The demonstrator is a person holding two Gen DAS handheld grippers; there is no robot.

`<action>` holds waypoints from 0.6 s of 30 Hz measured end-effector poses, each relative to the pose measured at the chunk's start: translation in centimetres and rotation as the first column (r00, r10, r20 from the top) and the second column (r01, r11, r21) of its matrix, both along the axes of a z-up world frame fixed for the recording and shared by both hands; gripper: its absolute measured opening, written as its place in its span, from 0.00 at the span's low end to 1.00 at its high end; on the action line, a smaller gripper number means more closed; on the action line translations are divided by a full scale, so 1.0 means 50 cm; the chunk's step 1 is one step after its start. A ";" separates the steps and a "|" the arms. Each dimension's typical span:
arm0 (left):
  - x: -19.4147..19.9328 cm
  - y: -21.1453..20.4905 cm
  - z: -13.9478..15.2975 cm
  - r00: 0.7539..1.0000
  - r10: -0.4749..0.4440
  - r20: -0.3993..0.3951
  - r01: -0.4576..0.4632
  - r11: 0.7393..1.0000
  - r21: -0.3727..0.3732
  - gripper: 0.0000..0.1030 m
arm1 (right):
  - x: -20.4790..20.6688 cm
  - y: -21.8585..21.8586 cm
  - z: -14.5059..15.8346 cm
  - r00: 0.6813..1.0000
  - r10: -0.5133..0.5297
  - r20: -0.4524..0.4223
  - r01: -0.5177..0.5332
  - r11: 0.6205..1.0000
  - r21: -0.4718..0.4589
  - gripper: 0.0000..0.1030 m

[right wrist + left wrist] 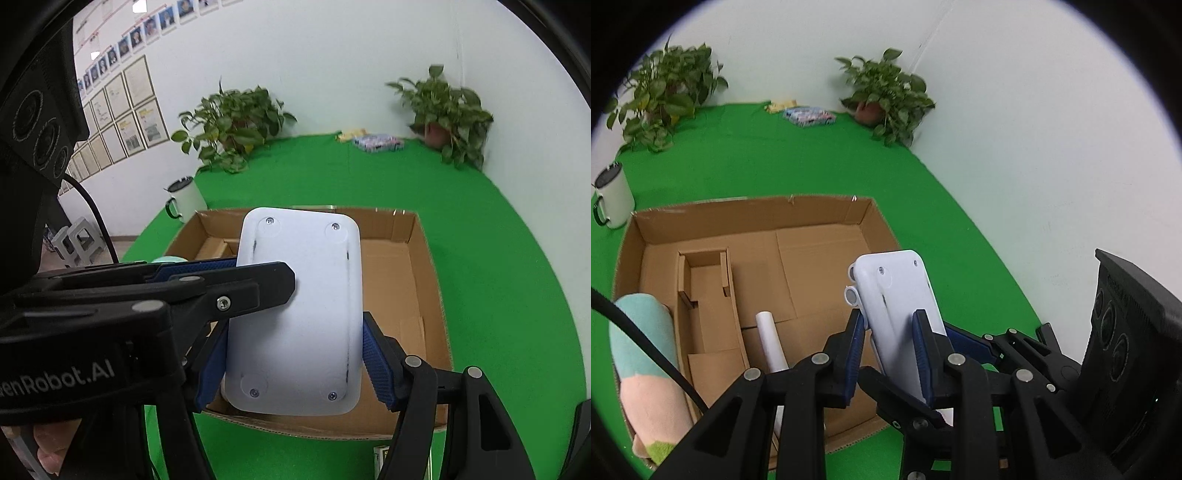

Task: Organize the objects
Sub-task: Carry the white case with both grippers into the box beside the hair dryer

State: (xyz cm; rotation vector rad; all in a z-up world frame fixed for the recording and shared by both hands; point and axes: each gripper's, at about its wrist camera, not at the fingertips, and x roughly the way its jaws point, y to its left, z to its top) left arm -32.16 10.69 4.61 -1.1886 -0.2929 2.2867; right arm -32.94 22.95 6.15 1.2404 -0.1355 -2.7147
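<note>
Both tools, left tool [890, 332] and right tool [291, 354], grip one white device [295, 314] above the cardboard box [402, 280]; beyond stand a mug [613, 195] and plants [886, 99].

A cardboard box [757, 266] sits on the tabletop [775, 162], with a mug [613, 195] just past its far left corner and two potted plants [665, 92] [886, 96] at the far edge, a flat packet [809, 116] lying between them. Inside the box, a cardboard divider [705, 295] stands at the left, a paper roll [772, 339] lies near the front, and a plush toy [646, 369] rests over the left wall. Both claws [890, 332] [291, 354] hold a flat plastic device [295, 314] above the box's near right part.
</note>
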 end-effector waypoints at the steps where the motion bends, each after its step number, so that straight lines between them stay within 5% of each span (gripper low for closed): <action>1: -0.012 0.001 -0.019 1.000 0.003 0.022 -0.003 1.000 0.002 0.24 | -0.016 0.005 -0.019 1.000 -0.001 0.021 0.001 1.000 -0.004 0.61; 18: -0.059 0.024 -0.271 0.954 0.026 0.299 0.009 0.993 -0.115 0.24 | -0.059 0.026 -0.357 0.934 0.071 0.350 -0.016 0.988 -0.156 0.61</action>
